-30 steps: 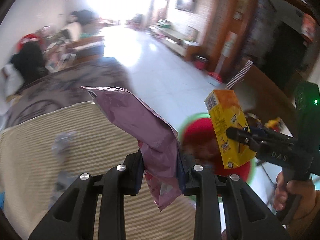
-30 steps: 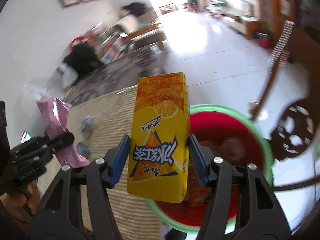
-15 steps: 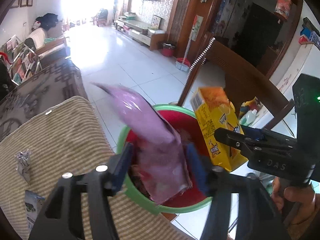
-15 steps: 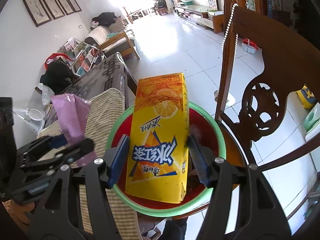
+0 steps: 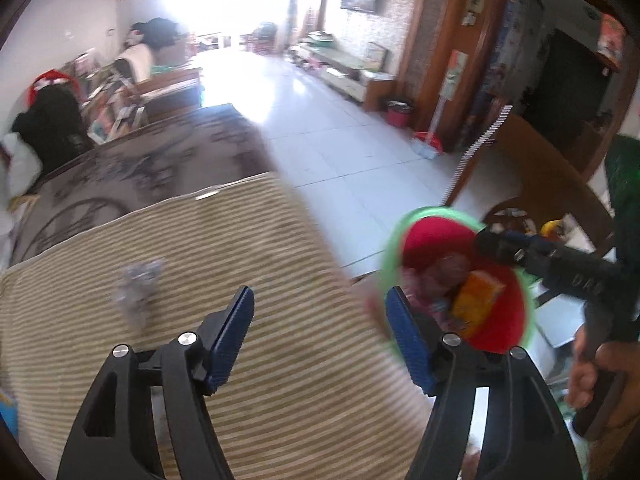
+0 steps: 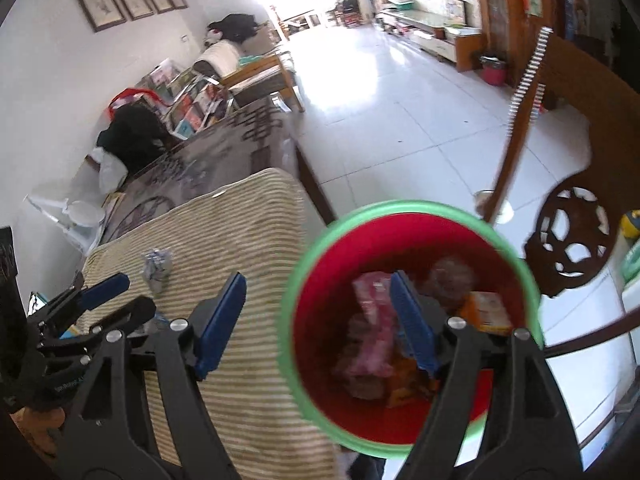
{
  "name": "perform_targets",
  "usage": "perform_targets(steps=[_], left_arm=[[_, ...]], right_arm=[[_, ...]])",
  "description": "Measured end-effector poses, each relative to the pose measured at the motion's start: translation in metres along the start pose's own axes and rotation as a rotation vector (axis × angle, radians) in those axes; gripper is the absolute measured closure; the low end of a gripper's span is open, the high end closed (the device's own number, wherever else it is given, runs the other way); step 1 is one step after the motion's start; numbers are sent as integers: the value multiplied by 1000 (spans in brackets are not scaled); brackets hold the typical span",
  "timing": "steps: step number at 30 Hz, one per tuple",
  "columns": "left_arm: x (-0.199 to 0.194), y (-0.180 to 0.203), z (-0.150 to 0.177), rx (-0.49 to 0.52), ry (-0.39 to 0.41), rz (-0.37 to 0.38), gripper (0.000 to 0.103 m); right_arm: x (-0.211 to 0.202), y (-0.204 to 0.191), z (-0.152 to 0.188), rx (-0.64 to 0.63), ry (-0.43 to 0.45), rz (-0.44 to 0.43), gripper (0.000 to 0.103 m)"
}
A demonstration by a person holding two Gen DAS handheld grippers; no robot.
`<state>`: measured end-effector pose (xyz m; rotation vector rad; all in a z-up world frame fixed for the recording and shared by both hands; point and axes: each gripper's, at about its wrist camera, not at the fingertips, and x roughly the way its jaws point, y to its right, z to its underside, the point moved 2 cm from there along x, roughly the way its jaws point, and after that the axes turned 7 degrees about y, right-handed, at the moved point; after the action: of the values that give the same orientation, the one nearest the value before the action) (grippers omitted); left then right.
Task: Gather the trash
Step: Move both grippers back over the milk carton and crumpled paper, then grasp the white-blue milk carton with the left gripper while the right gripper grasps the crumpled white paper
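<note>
A red bin with a green rim (image 6: 408,208) (image 5: 388,256) stands off the table's right edge. Inside lie the yellow-orange drink carton (image 6: 486,312) (image 5: 476,304) and the pink wrapper (image 6: 368,336). My right gripper (image 6: 318,300) is open and empty, over the bin's left rim. My left gripper (image 5: 320,312) is open and empty above the striped cloth (image 5: 260,260), left of the bin. A crumpled silver wrapper (image 5: 138,284) (image 6: 157,266) lies on the cloth. The left gripper also shows in the right wrist view (image 6: 116,294).
A dark wooden chair (image 6: 576,236) stands right of the bin. A blue-white item (image 6: 36,300) lies at the cloth's left edge. A dark patterned table (image 5: 132,176) extends beyond the cloth. White tiled floor (image 5: 340,120) stretches behind.
Both grippers opened. The carton and the pink wrapper dropped into the bin. The left gripper has swung left, back over the cloth.
</note>
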<state>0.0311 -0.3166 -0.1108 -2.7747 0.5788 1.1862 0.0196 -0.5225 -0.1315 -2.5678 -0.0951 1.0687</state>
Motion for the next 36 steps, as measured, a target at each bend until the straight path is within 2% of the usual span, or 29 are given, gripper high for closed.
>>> perform_targets(steps=[3, 7, 9, 14, 15, 17, 22, 24, 26, 29, 32, 36], left_arm=[[-5, -54, 24, -11, -33, -103, 37], [-4, -121, 57, -84, -132, -157, 36], [-2, -147, 78, -103, -189, -160, 36], [19, -178, 116, -94, -300, -110, 35], [23, -183, 117, -120, -292, -70, 30], [30, -187, 117, -142, -285, -19, 28], [43, -180, 109, -98, -305, 90, 29], [49, -173, 111, -75, -325, 106, 32], [58, -172, 117, -48, -343, 91, 55], [51, -177, 117, -90, -326, 109, 56], [29, -204, 108, -115, -255, 56, 56], [5, -244, 106, -169, -207, -35, 56]], right_arm=[[16, -34, 7, -27, -29, -24, 30], [35, -84, 17, -64, -64, -53, 27], [45, -111, 24, -76, -79, -64, 27], [60, -155, 45, -102, -122, -65, 27], [63, -163, 49, -105, -131, -61, 27], [65, -174, 57, -108, -142, -52, 27], [68, -199, 71, -118, -159, -32, 27], [69, -204, 73, -117, -157, -24, 27], [70, -209, 72, -116, -155, -18, 27], [72, -218, 70, -125, -142, -9, 27], [85, -227, 66, -120, -145, -16, 27], [117, -242, 61, -121, -160, -37, 27]])
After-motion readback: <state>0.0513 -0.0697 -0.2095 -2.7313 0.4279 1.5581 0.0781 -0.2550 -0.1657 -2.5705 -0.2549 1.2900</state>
